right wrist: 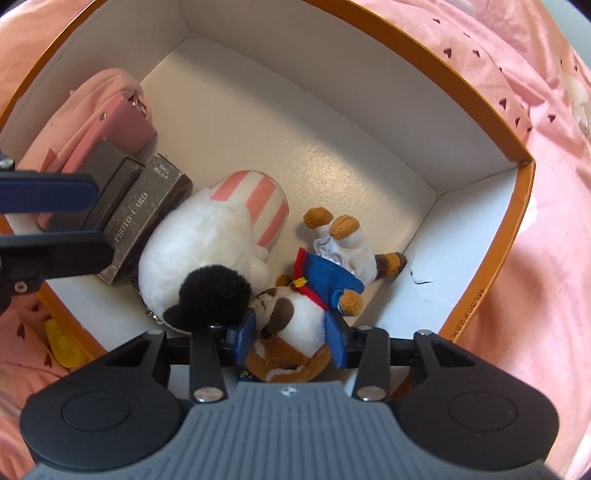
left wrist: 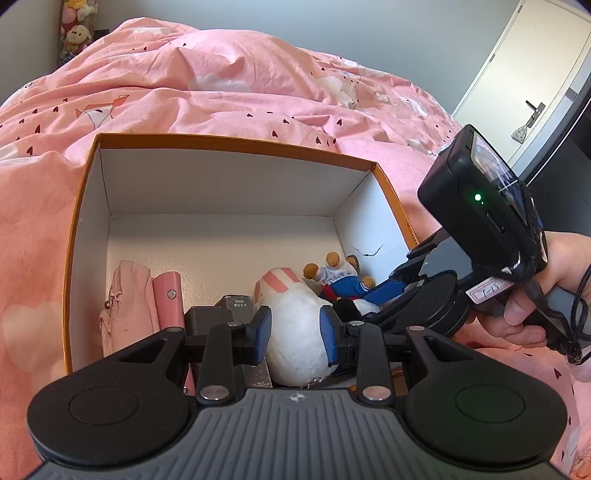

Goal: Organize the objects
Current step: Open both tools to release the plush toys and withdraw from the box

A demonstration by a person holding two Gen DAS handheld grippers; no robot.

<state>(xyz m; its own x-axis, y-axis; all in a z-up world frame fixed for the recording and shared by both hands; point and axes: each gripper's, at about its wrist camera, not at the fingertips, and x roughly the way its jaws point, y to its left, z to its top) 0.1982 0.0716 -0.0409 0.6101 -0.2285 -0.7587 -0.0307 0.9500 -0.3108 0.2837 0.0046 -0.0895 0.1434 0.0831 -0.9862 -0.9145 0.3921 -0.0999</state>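
An orange box with white inner walls lies on a pink bedspread. Inside it are a pink pouch, a pink wallet, grey card boxes, a white plush with a pink-striped part and a brown dog plush in a blue jacket. My right gripper points straight down into the box, its pads pressed on the dog plush's head. My left gripper hovers over the box's near edge, fingers apart and empty, with the white plush behind them. It shows at the left of the right wrist view, above the card boxes.
The box's far half has bare white floor. A yellow item lies on the bedspread outside the box's rim. A hand holds the right gripper. A white door stands at the back right, soft toys at the back left.
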